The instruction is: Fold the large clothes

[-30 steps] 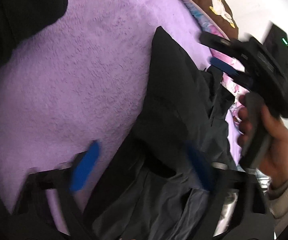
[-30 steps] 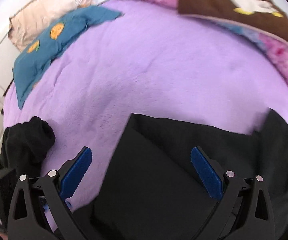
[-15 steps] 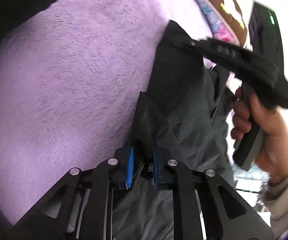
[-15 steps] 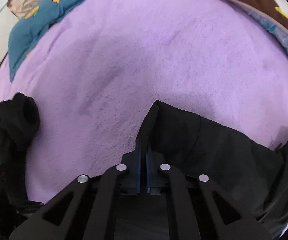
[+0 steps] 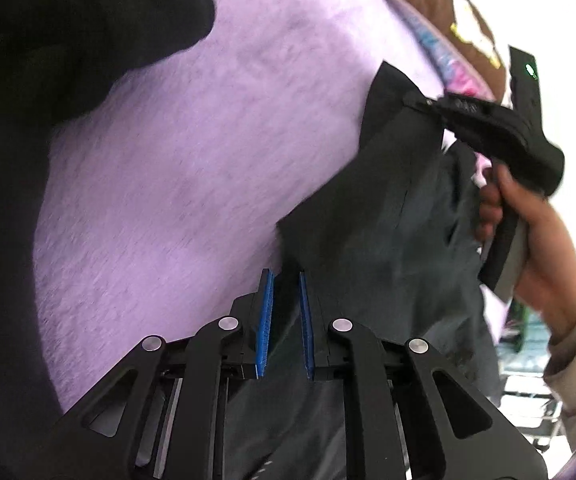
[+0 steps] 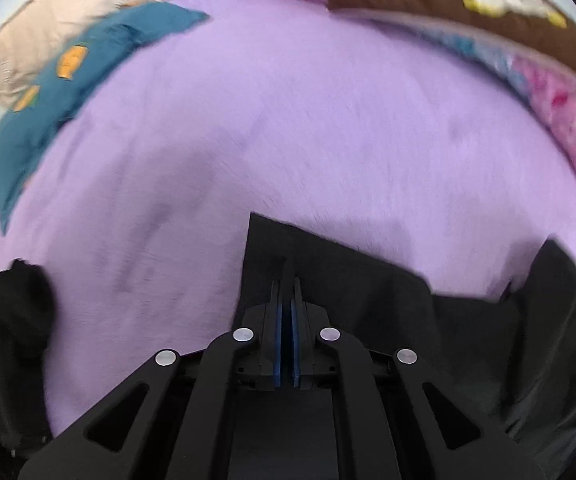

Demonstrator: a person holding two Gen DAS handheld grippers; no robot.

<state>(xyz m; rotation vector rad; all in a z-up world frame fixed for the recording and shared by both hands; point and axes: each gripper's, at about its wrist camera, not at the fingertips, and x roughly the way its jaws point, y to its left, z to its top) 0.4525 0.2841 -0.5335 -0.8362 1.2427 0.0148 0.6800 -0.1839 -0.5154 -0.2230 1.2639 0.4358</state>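
Purple bed cover (image 6: 307, 128) spreads ahead of both jaws. Dark garment (image 5: 391, 216) lies rumpled on it. Left gripper (image 5: 286, 280) has just closed narrow, pinching a fabric fold. Right gripper (image 6: 286, 284) likewise pinches the garment's corner, lifted. No writing readable.

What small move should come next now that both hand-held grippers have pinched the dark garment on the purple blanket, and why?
Probably lift both corners together and carry them across to make the fold. The left hand-held gripper and right hand-held gripper have just closed on edges of the dark garment, whose pinched edges stand raised off the purple blanket, while the rest lies slack.
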